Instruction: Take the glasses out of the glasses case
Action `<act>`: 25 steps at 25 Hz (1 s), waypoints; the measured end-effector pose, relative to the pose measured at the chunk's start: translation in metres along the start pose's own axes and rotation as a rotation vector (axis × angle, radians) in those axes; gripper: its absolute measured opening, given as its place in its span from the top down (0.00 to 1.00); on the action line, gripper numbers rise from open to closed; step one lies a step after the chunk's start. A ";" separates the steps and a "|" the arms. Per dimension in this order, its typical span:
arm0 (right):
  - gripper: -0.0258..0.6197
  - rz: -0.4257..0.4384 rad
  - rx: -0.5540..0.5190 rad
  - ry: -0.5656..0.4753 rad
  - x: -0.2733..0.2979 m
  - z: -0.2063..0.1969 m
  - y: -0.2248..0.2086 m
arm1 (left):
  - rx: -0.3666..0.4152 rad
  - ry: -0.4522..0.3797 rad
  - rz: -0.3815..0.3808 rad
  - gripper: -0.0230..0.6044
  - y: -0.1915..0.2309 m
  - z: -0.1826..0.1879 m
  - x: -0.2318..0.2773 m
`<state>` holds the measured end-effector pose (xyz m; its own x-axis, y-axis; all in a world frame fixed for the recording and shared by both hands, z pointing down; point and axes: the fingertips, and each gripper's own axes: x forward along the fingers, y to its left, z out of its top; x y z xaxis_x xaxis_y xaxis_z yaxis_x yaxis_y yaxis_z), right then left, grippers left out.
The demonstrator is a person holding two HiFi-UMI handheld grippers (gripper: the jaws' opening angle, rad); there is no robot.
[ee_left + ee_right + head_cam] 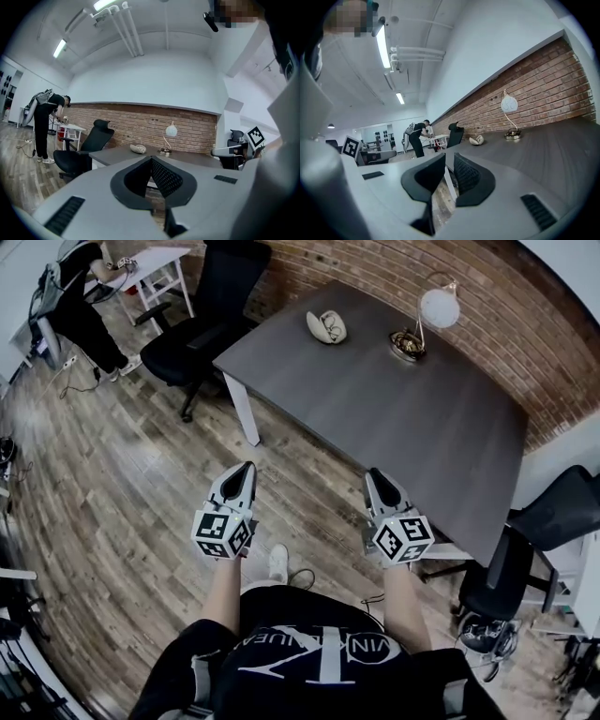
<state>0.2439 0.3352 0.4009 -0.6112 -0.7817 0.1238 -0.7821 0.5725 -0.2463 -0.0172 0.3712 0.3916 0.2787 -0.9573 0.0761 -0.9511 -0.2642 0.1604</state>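
Brick-walled room with a plank floor [122, 484], seen steeply from above, with a dark grey table [450, 446] stretching from 12 to 3 o'clock in the head view. On its far end, at 12 o'clock, the pale glasses case [326, 326], well apart from both hand-held grippers and too small to show any glasses inside. Toward 3 o'clock of it, a globe lamp [439, 307] over a small dish [407, 345]. Black office chair [202, 315] at 11 o'clock by the table's corner. At 10 o'clock, a person [80, 296] bent over a white desk [155, 268]. Over the floor, short of the table, 2 hand-held grippers side by side, pointing toward 12 o'clock. Left hand-held gripper [247, 467] clenched, pads meeting, nothing between. Right hand-held gripper [373, 472] closed to a thin slit, grasping nothing.
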 end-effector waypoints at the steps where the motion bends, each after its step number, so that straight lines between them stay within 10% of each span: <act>1: 0.89 -0.010 0.009 0.001 0.006 0.000 -0.002 | 0.001 0.002 -0.008 0.94 0.005 0.001 0.006; 25: 0.75 -0.115 0.105 -0.026 0.140 0.012 -0.011 | -0.017 0.014 -0.094 0.94 0.125 0.014 0.100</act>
<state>0.1684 0.2170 0.4096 -0.5138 -0.8476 0.1324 -0.8289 0.4506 -0.3315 -0.1100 0.2412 0.4051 0.3690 -0.9265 0.0740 -0.9181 -0.3510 0.1839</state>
